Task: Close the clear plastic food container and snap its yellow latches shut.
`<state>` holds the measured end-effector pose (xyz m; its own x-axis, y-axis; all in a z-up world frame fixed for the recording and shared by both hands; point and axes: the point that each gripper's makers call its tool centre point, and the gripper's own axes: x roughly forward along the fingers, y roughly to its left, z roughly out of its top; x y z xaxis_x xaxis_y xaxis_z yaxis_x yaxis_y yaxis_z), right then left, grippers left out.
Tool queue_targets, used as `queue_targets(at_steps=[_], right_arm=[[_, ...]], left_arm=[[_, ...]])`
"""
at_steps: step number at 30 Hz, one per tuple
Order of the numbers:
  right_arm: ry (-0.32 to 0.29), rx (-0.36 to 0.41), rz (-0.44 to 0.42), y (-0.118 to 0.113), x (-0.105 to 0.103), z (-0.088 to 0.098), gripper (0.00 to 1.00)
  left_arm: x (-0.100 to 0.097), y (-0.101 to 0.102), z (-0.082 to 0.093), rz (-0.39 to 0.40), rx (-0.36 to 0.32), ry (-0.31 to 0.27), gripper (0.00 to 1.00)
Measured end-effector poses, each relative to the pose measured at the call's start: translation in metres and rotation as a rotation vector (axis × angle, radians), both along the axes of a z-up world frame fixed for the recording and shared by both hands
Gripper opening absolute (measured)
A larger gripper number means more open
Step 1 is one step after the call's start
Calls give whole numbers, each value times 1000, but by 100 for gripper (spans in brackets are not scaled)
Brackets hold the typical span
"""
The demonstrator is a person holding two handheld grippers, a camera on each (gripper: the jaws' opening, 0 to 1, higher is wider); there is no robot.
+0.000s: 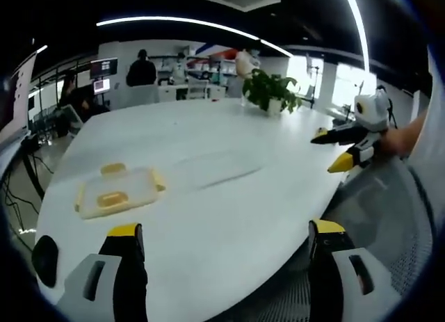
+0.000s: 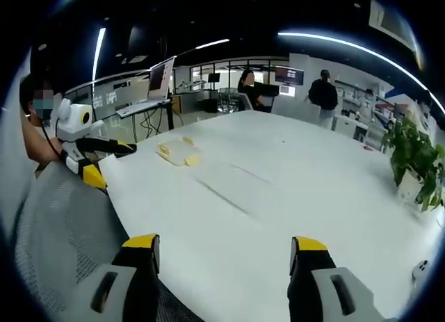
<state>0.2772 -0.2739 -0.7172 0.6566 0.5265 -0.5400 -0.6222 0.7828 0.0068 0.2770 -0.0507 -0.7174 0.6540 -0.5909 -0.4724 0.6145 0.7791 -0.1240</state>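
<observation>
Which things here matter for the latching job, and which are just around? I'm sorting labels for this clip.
For the job:
- clear food container with yellow latches
- left hand-held gripper, open
- right hand-held gripper, open

Just around:
- potted plant
- white table
- mesh chair
- laptop on a stand

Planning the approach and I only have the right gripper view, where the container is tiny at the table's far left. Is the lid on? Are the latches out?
Observer: In the left gripper view the container is nearer. Its yellow latches stick out on three sides. I can't tell if the lid is seated.
Operator: My jaws from outside?
Observer: The right gripper is by the table edge, well apart from the container, jaws apart with nothing between them.
Operator: Anything near the left gripper?
Observer: A dark round object sits at the table edge beside the left gripper.
</observation>
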Motion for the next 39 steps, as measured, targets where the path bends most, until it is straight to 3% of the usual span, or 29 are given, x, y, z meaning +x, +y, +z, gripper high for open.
queue_targets(at_steps=[21,28,36,39], right_arm=[[19,-6,24,3,-4,-4,73],[38,0,24,3,-4,-6,73],[51,-20,77,13,-8,-8,77],[66,-8,96,16,-10,-9,78]], left_arm=[[-1,-2,-4,-4,-26,36,94],[-1,-2,-1,-10,-12,21,92],[1,2,1,4,-28,31,94],[-1,3,-4,-8,10,41,91]])
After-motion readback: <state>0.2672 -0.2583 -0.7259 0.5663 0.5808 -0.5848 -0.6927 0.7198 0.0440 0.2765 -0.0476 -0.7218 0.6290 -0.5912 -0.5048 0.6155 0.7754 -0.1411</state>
